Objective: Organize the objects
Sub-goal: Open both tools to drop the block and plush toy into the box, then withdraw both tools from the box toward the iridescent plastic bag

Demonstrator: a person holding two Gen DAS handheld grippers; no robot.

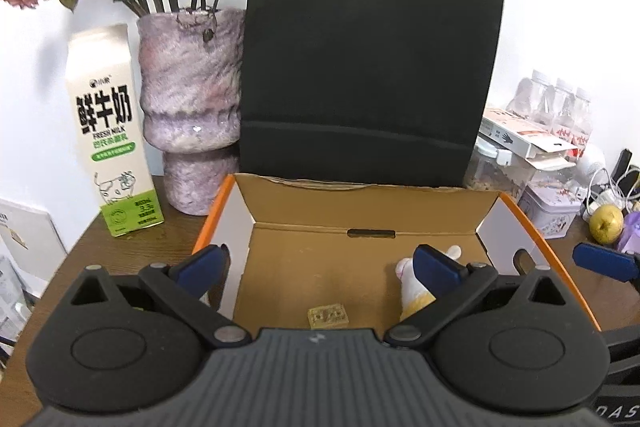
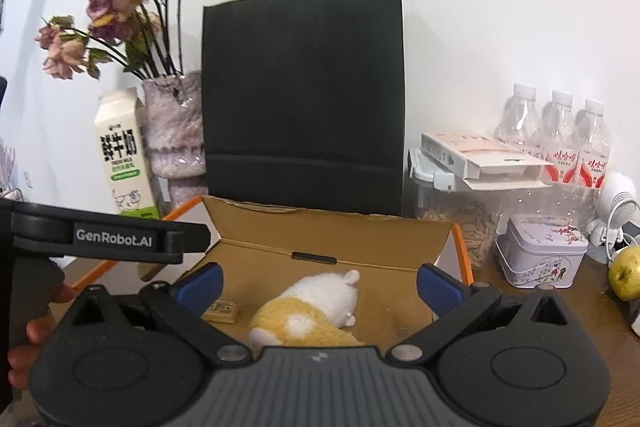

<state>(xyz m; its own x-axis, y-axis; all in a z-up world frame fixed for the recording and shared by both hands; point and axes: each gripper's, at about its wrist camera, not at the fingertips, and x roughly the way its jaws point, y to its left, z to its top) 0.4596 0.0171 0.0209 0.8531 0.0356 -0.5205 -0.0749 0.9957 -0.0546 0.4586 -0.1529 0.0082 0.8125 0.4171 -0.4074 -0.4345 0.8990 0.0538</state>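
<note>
An open cardboard box [image 1: 360,219] with orange edges stands on the wooden table; it also shows in the right wrist view [image 2: 328,227]. Inside lie a white and yellow plush toy [image 2: 316,307], partly hidden in the left wrist view [image 1: 412,291], and a small yellow-green block [image 1: 327,315], which also shows in the right wrist view [image 2: 222,310]. My left gripper [image 1: 322,259] is open and empty above the box's near side. My right gripper [image 2: 320,279] is open and empty above the plush toy. One right fingertip [image 1: 604,261] shows at the box's right.
A black paper bag [image 1: 368,75] stands behind the box. A milk carton [image 1: 112,135] and a purple vase [image 1: 192,107] of dried flowers stand at the left. Water bottles [image 2: 556,135], a snack jar [image 2: 460,223], a tin [image 2: 540,251] and an apple [image 2: 626,273] sit at the right.
</note>
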